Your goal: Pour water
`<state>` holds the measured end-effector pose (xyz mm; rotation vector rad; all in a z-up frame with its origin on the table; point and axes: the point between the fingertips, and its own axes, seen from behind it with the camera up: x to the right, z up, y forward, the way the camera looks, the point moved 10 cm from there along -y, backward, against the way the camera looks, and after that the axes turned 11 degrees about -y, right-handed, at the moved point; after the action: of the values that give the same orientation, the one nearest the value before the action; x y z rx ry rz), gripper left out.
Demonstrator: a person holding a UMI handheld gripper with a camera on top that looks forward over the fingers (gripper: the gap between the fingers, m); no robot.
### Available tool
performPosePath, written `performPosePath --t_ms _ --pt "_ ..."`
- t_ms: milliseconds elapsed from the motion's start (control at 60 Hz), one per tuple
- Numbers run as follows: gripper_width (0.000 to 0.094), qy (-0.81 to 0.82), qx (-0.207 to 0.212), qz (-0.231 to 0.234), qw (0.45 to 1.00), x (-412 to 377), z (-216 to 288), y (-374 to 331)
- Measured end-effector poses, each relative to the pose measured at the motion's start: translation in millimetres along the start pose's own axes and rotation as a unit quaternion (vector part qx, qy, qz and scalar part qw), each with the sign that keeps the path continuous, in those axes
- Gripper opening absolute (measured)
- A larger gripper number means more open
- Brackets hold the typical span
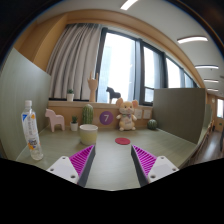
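A clear plastic water bottle [33, 131] with a white label stands upright on the table [110, 165], to the left of my fingers and a little ahead. A cream cup [88, 133] stands ahead of the left finger. My gripper [113, 160] is open and empty, its magenta pads [82, 158] wide apart above bare table. A small red disc [122, 142] lies on the table just ahead, between the fingers.
A plush toy [127, 115], a purple block [105, 117], a pink toy animal [55, 121] and small figures [113, 96] stand at the far side by the window sill. A grey partition [180, 110] stands at the right. Table edge runs at right.
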<state>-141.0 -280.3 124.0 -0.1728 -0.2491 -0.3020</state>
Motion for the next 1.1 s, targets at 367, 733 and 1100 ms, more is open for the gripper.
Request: performPosePath --t_ms 367,733,1100 --pt "0.0738 0.011 0.049 0.188 0.981 -159 31 -51" --pt "0.0737 0.009 0.06 0.232 0.971 -241 68 -2" --pt "0.0541 -0.017 0.065 0.232 0.97 -264 81 41"
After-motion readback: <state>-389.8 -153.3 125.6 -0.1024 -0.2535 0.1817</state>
